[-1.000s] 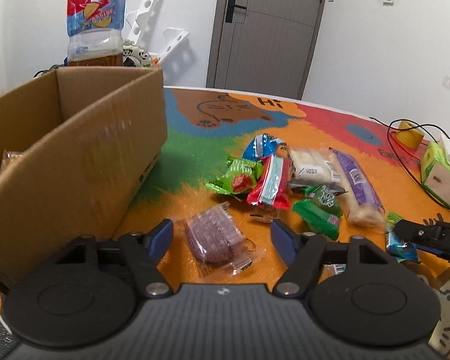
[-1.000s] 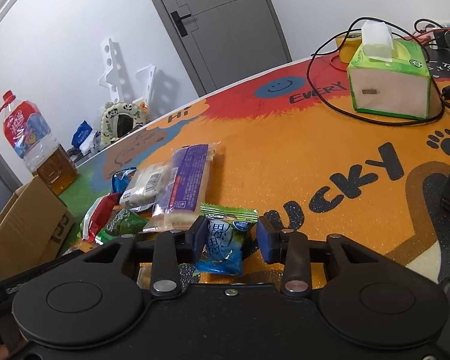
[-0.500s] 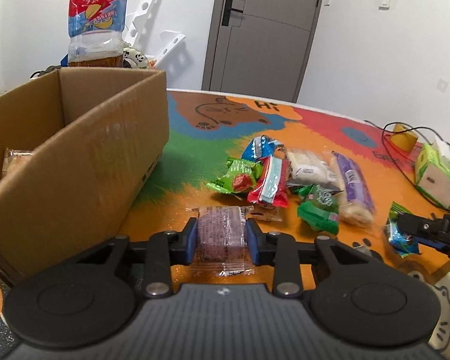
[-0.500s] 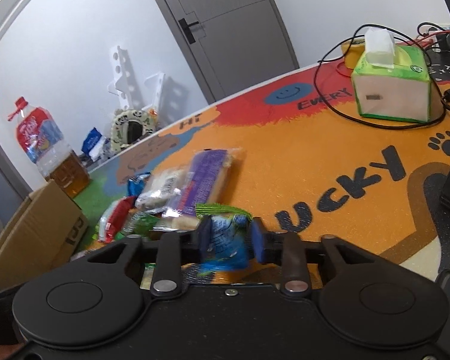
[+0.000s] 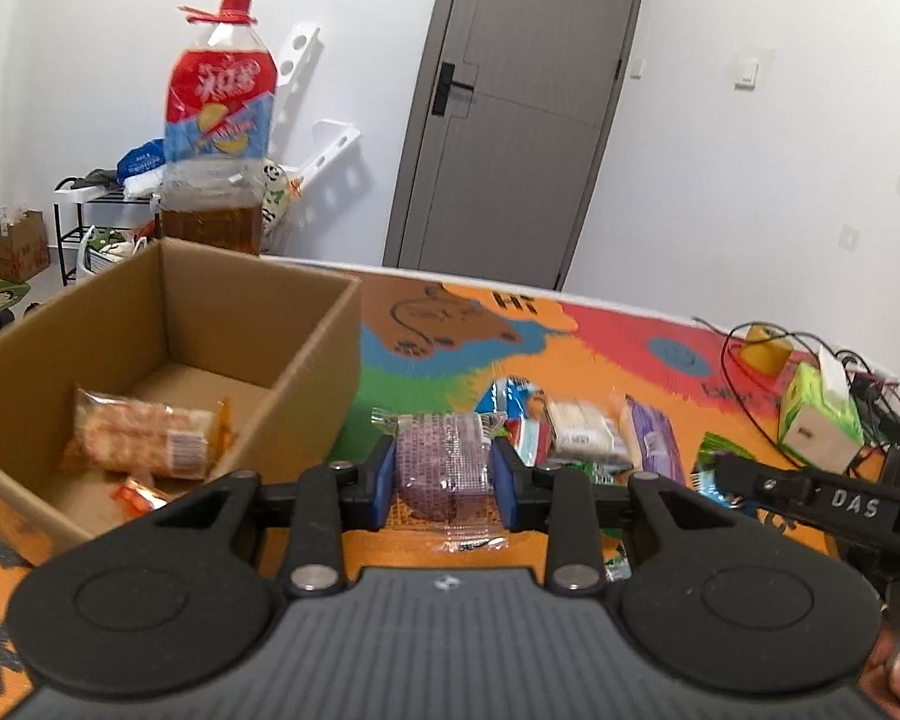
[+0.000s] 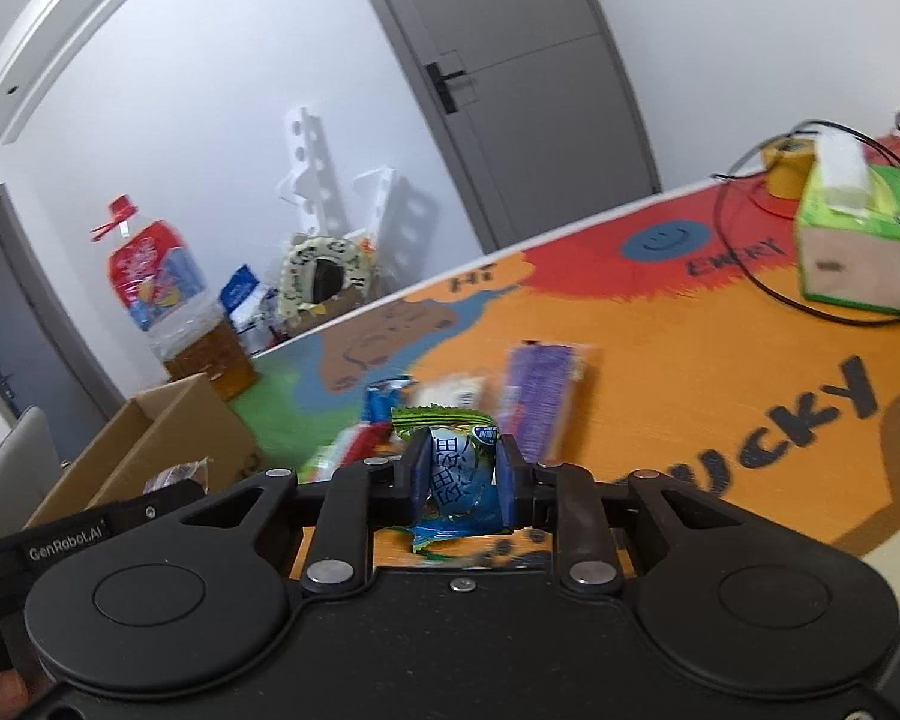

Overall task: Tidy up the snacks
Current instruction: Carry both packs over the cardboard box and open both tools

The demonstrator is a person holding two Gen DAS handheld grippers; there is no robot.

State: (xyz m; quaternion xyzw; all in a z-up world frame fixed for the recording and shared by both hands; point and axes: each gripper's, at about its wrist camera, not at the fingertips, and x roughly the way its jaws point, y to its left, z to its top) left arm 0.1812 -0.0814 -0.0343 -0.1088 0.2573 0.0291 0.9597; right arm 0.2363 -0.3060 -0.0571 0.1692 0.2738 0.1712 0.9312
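My left gripper [image 5: 444, 477] is shut on a purple wrapped cake [image 5: 443, 463] and holds it above the mat, just right of the open cardboard box [image 5: 306, 360]. A bread packet [image 5: 144, 435] and a small orange wrapper lie in the box. My right gripper [image 6: 462, 474] is shut on a blue-green snack packet [image 6: 457, 468], lifted off the mat. A pile of snacks [image 5: 582, 432] lies on the mat beyond both grippers, with a long purple packet [image 6: 537, 393] among them. The box also shows in the right wrist view [image 6: 168, 450].
A large tea bottle [image 5: 219, 138] stands behind the box. A green tissue box [image 6: 858, 252] and black cables [image 6: 750, 276] sit at the mat's far right. The colourful mat [image 6: 720, 372] covers the table. The right gripper's arm [image 5: 822, 501] crosses the left wrist view.
Both grippers closed on their snacks and lifted them off the mat. The left gripper rose and swung toward the box, so that its inside now shows.
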